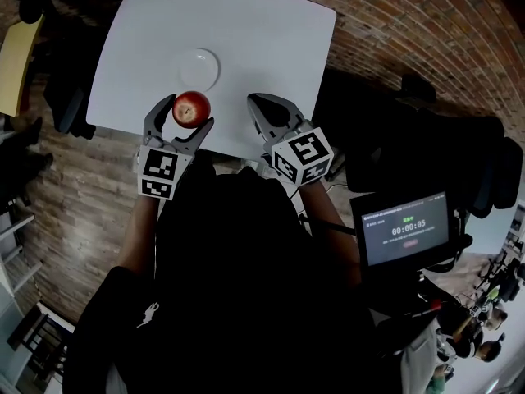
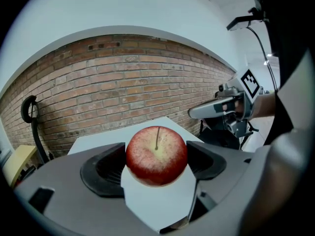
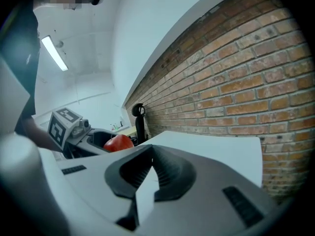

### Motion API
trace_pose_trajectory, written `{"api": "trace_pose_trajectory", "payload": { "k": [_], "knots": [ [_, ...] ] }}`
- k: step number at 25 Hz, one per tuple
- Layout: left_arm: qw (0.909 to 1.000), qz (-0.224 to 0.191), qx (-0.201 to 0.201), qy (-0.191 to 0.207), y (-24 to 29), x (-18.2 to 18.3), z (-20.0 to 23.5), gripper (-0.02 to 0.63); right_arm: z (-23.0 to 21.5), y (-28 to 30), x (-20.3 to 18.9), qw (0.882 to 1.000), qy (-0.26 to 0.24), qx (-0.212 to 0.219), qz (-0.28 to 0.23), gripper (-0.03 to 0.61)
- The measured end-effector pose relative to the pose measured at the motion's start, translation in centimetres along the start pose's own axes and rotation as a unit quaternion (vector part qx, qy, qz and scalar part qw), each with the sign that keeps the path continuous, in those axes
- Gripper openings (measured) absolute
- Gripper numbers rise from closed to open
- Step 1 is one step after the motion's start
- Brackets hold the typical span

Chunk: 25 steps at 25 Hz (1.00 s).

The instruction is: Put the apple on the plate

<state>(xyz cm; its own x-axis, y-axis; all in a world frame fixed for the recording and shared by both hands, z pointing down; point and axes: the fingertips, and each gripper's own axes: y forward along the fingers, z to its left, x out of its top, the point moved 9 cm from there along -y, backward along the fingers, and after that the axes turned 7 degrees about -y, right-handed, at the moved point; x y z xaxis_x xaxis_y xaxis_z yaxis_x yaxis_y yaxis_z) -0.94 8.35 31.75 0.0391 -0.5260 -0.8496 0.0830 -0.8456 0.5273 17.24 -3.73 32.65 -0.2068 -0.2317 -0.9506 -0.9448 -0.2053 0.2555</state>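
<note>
Only one thing you can read: the timer 00:00:05 on the small screen (image 1: 408,228) by your right side. The smaller lines around it are too blurred to read.

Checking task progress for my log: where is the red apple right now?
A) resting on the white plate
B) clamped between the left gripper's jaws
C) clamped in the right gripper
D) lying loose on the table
B: the left gripper view shows the apple clamped between the jaws of the left gripper, while the plate sits empty.
</note>
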Motion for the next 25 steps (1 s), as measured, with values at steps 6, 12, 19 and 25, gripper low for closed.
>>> {"api": "trace_pose_trajectory", "payload": {
  "k": [6, 12, 19, 25],
  "knots": [
    [0.9998, -0.002, -0.022, 0.000, 0.9, -0.2, 3.4, 0.393, 0.8, 3.1, 0.1, 1.000, 0.000, -0.017, 0.018, 0.005],
    [0.9994, 0.006, -0.028, -0.018, 0.6, -2.0, 8.9, 0.393, 3.1, 8.1, 1.0, 0.999, -0.024, -0.014, 0.039, 0.005],
    [0.9985, 0.012, -0.052, -0.014, 2.8, -3.0, 12.8, 0.393, 3.2, 11.9, 0.6, 0.995, -0.058, -0.038, 0.068, 0.005],
    [0.9971, 0.016, -0.073, -0.015, 4.8, -3.5, 14.1, 0.393, 2.9, 13.2, -0.2, 0.992, -0.061, -0.049, 0.101, 0.005]
  ]
}}
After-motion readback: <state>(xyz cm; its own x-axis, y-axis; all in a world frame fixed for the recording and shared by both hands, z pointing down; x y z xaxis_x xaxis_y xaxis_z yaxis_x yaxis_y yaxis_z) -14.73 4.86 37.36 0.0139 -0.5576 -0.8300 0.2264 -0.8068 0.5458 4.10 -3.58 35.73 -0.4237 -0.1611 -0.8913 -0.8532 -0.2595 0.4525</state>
